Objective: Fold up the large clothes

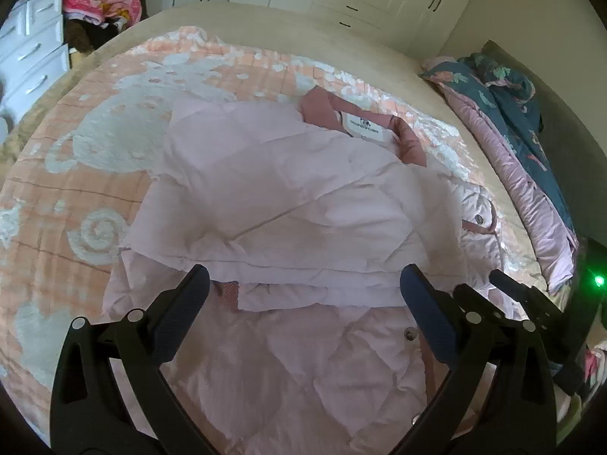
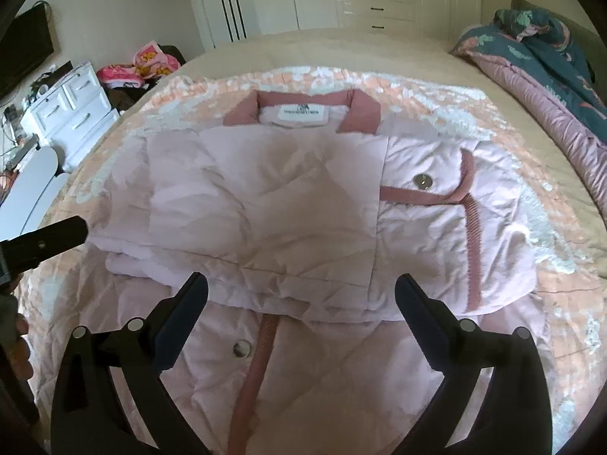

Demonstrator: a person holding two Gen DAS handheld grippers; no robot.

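Left gripper (image 1: 303, 284): spread wide, empty, poised over the near edge of the folded sleeves. Right gripper (image 2: 301, 286): likewise gaping, nothing between its fingers, hanging just beside the other. Beneath both, pale pink padded coat (image 2: 265, 197) flat on the peach bedspread (image 1: 95, 174), collar (image 2: 303, 110) at the far end, sleeves crossed over the chest. Lower half unfolded nearest the grippers, probably the part to lift next toward the collar.

Left gripper (image 1: 303, 284): jaws spread wide, nothing between them, poised above the jacket (image 1: 288, 189). Right gripper (image 2: 301, 288): likewise wide apart, unladen, just right of the left one.
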